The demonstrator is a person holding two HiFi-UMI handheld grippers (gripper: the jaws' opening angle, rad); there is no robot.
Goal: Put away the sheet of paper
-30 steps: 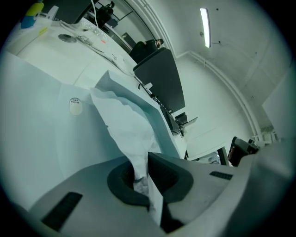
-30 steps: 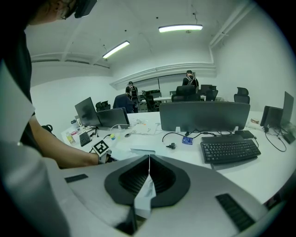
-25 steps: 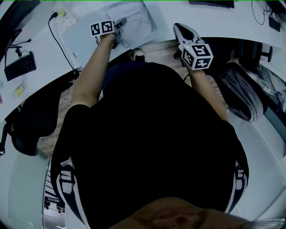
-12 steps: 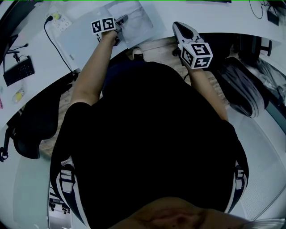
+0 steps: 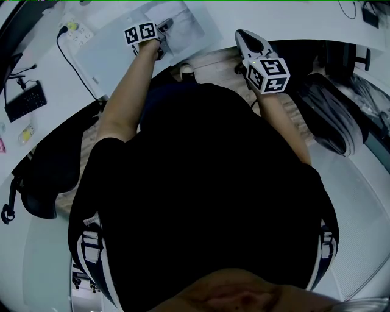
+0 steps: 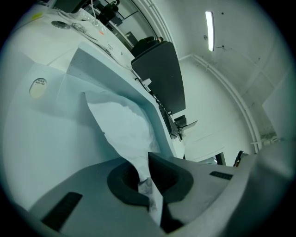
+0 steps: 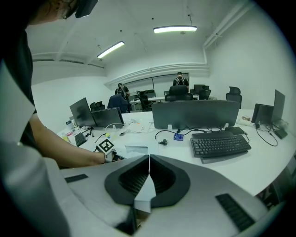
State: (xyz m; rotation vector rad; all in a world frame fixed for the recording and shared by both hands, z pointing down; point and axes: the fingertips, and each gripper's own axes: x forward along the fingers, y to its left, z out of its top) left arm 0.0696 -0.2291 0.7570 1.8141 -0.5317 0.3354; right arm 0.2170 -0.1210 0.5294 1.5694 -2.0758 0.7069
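A white sheet of paper (image 5: 186, 21) lies on the pale desk (image 5: 286, 18) at the top of the head view. My left gripper (image 5: 163, 27) is shut on its near edge. In the left gripper view the crumpled sheet (image 6: 122, 122) rises from between the closed jaws of that gripper (image 6: 147, 173), and its far end rests on a pale folder-like sheet (image 6: 32, 129) with a round sticker. My right gripper (image 5: 250, 39) hovers over the desk's front edge, away from the paper. In its own view, the right gripper (image 7: 149, 169) shows its jaws meeting with nothing between them.
A power strip (image 5: 72, 27) with a black cable and a small keyboard (image 5: 24, 102) lie at the left of the desk. A black chair (image 5: 42, 170) stands at my left. Ahead of the right gripper are a monitor (image 7: 199, 115) and a keyboard (image 7: 219, 144); people stand far back.
My left gripper has slid a little toward the top of the head view with the sheet still pinched. The right gripper has hardly shifted.
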